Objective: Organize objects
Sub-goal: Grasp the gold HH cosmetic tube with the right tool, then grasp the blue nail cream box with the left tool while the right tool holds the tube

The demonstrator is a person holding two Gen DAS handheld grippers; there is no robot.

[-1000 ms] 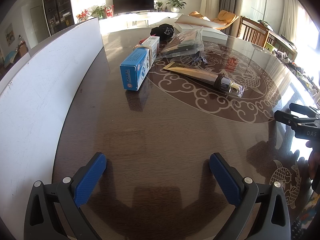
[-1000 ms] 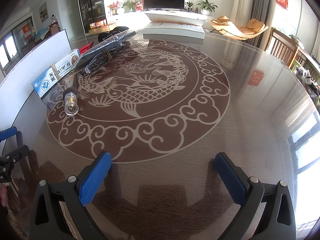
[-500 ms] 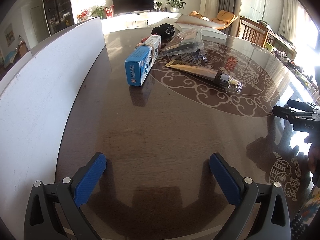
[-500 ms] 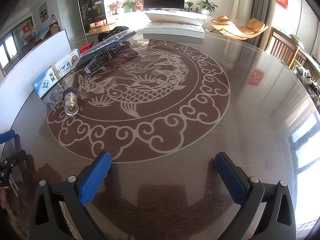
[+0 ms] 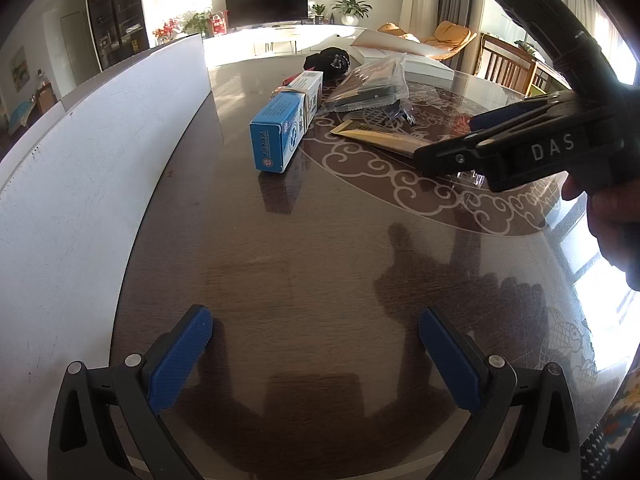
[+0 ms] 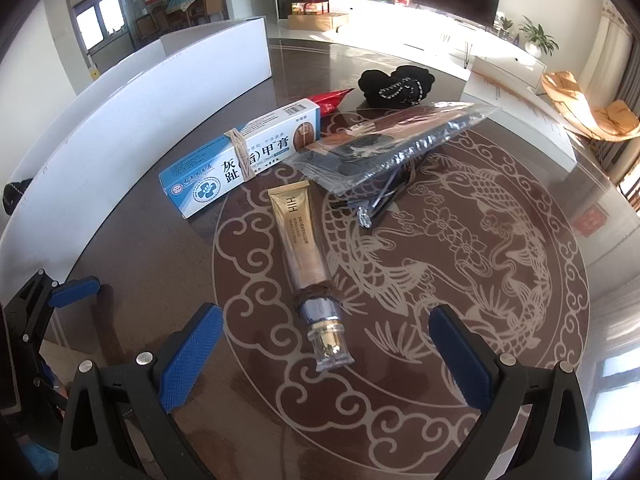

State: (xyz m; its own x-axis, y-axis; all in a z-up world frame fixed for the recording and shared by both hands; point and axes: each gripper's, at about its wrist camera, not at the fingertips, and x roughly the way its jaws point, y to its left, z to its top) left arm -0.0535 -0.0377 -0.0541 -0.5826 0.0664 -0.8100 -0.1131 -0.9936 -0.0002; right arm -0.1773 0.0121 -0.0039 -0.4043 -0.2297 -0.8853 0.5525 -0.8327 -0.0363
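A gold tube with a clear cap [image 6: 308, 272] lies on the dark round table [image 6: 520, 360], cap toward me. My right gripper [image 6: 326, 356] is open and empty, its fingers on either side of the cap end, just above the table. A blue and white box [image 6: 244, 160] lies behind the tube, also in the left wrist view [image 5: 286, 124]. A clear plastic bag with dark items [image 6: 388, 144] lies to the right of the box. My left gripper [image 5: 316, 356] is open and empty over bare table. The right gripper's body [image 5: 520, 148] covers part of the tube there.
A white board [image 5: 88, 152] stands along the table's left edge. A black cap [image 6: 396, 84] and a red packet [image 6: 332, 100] lie behind the box. A white flat box [image 5: 404, 52] sits at the far side. Chairs stand at the right.
My right gripper has swung left and forward, from over the table's middle to the gold tube's cap end. It now fills the right of the left wrist view. The left gripper barely moved.
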